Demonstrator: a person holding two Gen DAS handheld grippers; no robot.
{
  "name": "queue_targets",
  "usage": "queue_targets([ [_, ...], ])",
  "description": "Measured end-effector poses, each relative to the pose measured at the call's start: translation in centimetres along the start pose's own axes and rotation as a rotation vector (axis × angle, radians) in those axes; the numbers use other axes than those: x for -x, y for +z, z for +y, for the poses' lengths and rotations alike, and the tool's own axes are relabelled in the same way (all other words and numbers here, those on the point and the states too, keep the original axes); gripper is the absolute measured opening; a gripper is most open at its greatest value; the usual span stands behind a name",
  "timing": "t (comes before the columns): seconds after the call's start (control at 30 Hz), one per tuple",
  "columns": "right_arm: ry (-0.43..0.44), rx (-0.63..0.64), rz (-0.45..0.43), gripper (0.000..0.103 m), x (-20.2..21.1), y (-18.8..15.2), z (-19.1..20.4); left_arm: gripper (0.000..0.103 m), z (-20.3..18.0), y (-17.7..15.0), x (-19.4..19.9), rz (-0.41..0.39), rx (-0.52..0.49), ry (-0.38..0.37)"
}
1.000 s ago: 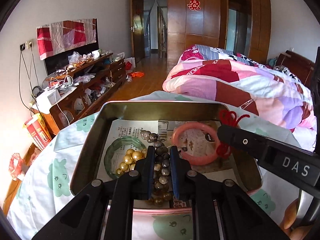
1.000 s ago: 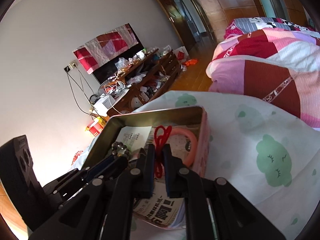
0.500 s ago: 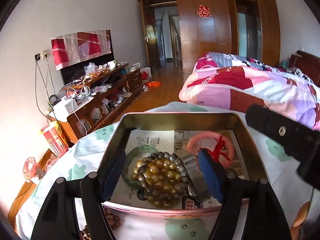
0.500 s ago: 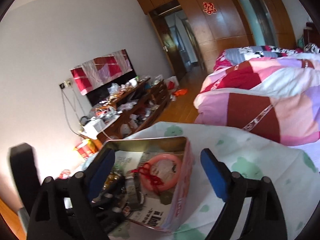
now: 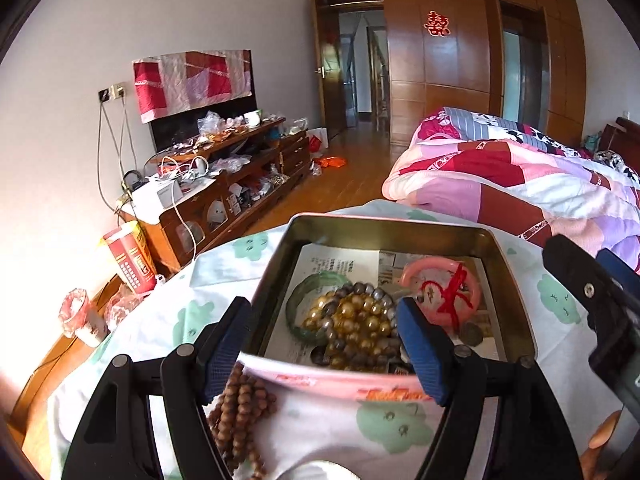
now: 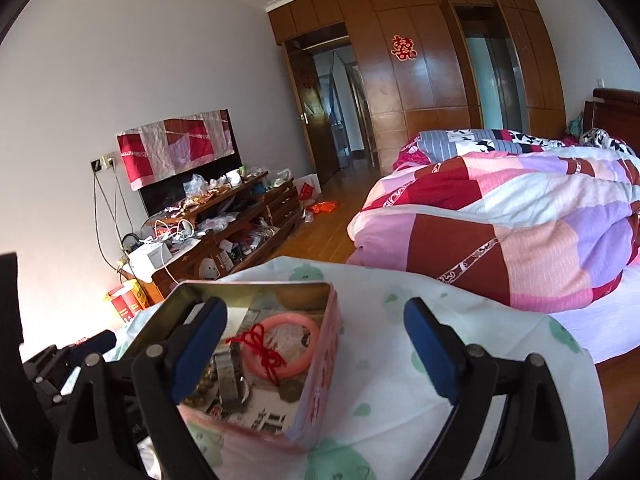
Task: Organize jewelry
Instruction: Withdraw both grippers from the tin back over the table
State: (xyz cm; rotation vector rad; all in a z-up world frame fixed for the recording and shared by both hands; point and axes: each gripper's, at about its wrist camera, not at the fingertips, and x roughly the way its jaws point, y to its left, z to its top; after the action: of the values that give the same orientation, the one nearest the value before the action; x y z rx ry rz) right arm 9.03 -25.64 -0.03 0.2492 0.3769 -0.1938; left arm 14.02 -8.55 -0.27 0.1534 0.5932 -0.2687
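The wooden bead string (image 5: 240, 412) near the tin (image 5: 516, 316) looks limp; pinch a bunched part. Left gripper (image 5: 320, 344) stands open and empty; right gripper (image 6: 316, 356), empty, is opening.

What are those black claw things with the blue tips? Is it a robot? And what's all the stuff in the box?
No robot: a person holds two grabber tools, each with its own camera looking along its fingers. One picture is from the left gripper, one from the right gripper. Both are open and hold nothing; the right one's jaws are opening. Between them, on a cloud-print cloth, sits a tin box with jewelry: a pink bangle with red string, a green bangle, golden and grey beads. Brown wooden beads lie outside it.
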Motion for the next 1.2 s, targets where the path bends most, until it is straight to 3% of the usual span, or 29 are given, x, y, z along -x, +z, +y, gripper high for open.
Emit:
queue_targets([
  [0.47, -0.019, 0.003, -0.007, 0.101, 3.3, -1.9, 0.4, 0.075, 0.7, -2.7, 2.0, 0.023, 0.032, 0.032],
  [0.87, -0.019, 0.052, -0.032, 0.102, 5.3, -3.0, 1.6, 0.075, 2.1, -4.3, 3.5, 0.045, 0.083, 0.044],
  [1.2, -0.002, 0.04, -0.002, 0.102, 6.6, -4.2, 1.5, 0.075, 2.4, -5.3, 5.4, 0.028, 0.088, 0.047],
])
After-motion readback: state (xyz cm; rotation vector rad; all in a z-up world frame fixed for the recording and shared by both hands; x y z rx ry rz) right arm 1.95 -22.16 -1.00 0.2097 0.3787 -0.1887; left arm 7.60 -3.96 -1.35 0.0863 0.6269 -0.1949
